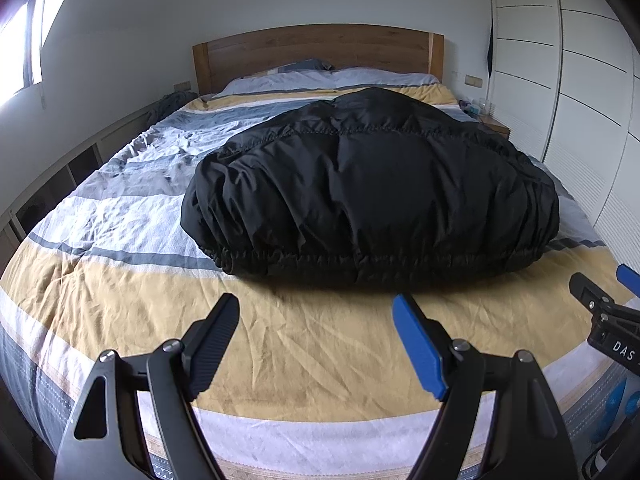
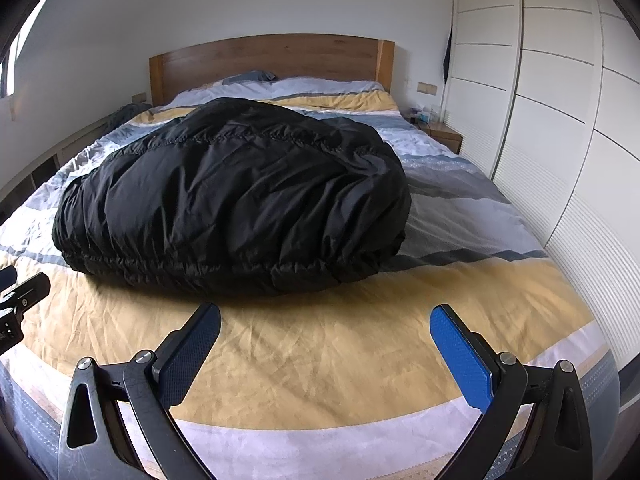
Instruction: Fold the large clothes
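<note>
The puffy black quilted jacket point(image 1: 368, 188) lies mid-frame on the striped yellow, white and grey bedspread point(image 1: 312, 344). The left gripper point(image 1: 316, 316) and right gripper point(image 2: 326, 324) hover below it, jaws wide, empty. Each would best pinch the gathered hem's outer corners.

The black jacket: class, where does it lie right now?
The jacket lies mid-bed on the striped duvet, beyond both open grippers, nearer the wardrobe side.

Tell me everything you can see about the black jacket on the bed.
The black jacket is a puffy, quilted garment of slightly shiny, wrinkled fabric, with stitched seams across it and a gathered elastic hem along the near edge. It lies in a rounded heap, unfolded, in the middle of the striped bedspread, resting on it alone. Neither gripper touches it; sleeves and front are hidden.
</note>
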`<state>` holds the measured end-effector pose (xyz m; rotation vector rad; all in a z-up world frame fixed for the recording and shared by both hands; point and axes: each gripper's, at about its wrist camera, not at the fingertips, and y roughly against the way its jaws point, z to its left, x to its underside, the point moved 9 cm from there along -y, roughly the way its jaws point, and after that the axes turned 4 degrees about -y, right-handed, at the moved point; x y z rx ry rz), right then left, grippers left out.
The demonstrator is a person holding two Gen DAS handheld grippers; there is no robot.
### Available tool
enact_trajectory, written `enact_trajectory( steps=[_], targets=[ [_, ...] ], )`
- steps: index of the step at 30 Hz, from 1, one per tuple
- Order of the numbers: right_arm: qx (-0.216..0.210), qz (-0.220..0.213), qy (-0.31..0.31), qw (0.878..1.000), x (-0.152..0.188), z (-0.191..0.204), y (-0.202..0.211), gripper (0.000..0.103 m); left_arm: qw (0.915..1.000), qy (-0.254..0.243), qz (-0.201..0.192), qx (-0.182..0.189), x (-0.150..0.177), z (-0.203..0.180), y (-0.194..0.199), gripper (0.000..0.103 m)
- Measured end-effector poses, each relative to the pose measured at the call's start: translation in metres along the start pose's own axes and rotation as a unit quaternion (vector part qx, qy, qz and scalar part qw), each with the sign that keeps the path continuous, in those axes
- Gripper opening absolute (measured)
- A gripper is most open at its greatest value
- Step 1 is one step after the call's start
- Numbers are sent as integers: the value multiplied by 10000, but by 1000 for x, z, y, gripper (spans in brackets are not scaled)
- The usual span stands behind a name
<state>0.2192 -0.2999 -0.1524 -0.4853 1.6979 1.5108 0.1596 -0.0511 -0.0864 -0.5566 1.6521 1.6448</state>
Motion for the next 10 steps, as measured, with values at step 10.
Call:
enact_trajectory(
  steps=[10],
  targets=[
    [90, 42, -19, 9999, 5, -10, -2, 103, 10000, -18, 29, 79, 3, -3, -3, 78]
  ],
)
